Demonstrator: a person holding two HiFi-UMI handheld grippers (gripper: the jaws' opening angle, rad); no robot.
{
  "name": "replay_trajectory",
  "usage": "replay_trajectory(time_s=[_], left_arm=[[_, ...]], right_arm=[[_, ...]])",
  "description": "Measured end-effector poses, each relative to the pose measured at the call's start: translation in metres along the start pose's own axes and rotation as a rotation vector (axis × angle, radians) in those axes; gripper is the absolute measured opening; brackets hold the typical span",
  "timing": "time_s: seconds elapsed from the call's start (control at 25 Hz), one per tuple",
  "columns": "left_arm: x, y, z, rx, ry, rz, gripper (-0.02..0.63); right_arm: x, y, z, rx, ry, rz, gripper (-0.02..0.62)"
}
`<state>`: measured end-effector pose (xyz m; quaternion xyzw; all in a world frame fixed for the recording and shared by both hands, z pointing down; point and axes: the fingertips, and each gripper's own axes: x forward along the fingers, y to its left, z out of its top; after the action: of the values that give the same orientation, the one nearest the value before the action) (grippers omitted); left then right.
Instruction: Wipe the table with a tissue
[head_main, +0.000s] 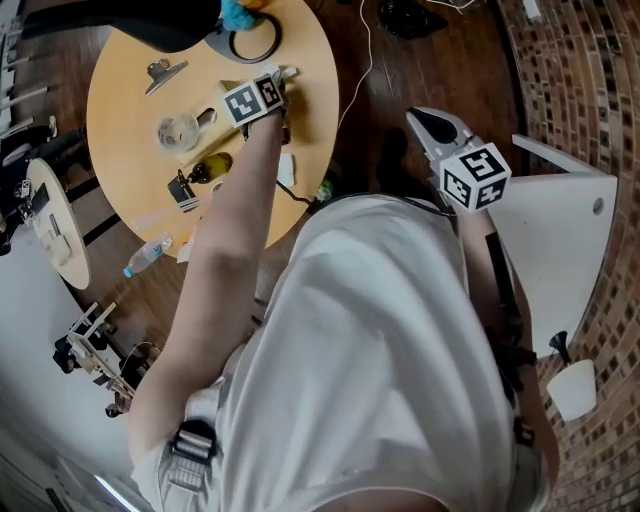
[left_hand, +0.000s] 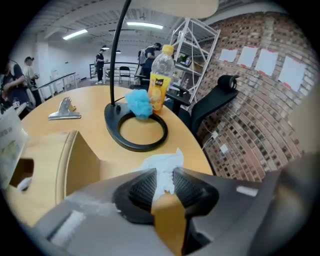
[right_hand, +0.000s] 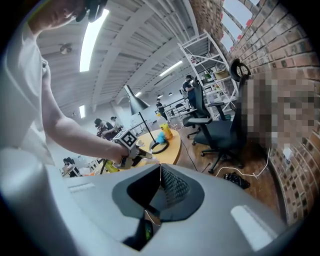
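Observation:
A crumpled white tissue (left_hand: 162, 165) lies on the round wooden table (left_hand: 100, 165) near its right edge. My left gripper (left_hand: 164, 186) points down at it, and the tissue fills the gap between the two ribbed pads (left_hand: 140, 190), which press on it. In the head view the left gripper (head_main: 283, 78) is at the table's (head_main: 120, 80) right rim with the tissue (head_main: 290, 72) at its tips. My right gripper (head_main: 432, 125) hangs off to the right, over the floor, jaws shut and empty. The right gripper view shows its pads (right_hand: 172, 187) together.
A black lamp base ring (left_hand: 136, 131) stands just beyond the tissue, with a blue puff (left_hand: 139, 103) and a yellow juice bottle (left_hand: 160, 80) behind it. A metal clip (left_hand: 65, 110) and a cardboard box (left_hand: 75, 160) lie left. An office chair (left_hand: 215, 100) stands right of the table.

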<state>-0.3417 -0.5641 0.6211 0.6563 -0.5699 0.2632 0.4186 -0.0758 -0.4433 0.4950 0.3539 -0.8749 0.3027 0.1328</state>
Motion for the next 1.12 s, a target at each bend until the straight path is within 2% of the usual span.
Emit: replay_trajectory(time_s=[0.16,0.28,0.36,0.48,0.56,0.72,0.88,1.0,1.12], left_arm=[[-0.045,-0.022,-0.03,0.063,-0.017,-0.122,0.112],[-0.08,-0.024,-0.07,0.095,0.01,-0.167,0.112],[-0.101,-0.018,-0.102,0.135,0.027,-0.167,0.112],[-0.129,0.002,-0.144,0.232,0.031,-0.122,0.112],[-0.142,0.016,-0.163,0.252,0.035,-0.101,0.112],[-0.148,0.034,-0.183,0.247,0.046,-0.098,0.114],[-0.131,0.041,-0.2,0.26,0.084,-0.112,0.126],[-0.12,0.039,-0.206,0.272,0.097,-0.148,0.136],[-0.117,0.031,-0.212,0.323,0.111,-0.195,0.159]], right_arm=[[0.013,0.025,-0.003,-0.021,0.009,0.034,0.009],[0.022,0.045,-0.011,-0.033,0.031,0.068,0.009],[0.028,0.06,-0.017,-0.048,0.051,0.094,0.009],[0.04,0.084,-0.027,-0.066,0.079,0.129,0.009],[0.048,0.1,-0.031,-0.079,0.093,0.148,0.009],[0.06,0.132,-0.036,-0.103,0.108,0.177,0.009],[0.062,0.15,-0.042,-0.106,0.12,0.174,0.009],[0.056,0.157,-0.045,-0.106,0.126,0.153,0.009],[0.048,0.158,-0.049,-0.103,0.129,0.128,0.009]])
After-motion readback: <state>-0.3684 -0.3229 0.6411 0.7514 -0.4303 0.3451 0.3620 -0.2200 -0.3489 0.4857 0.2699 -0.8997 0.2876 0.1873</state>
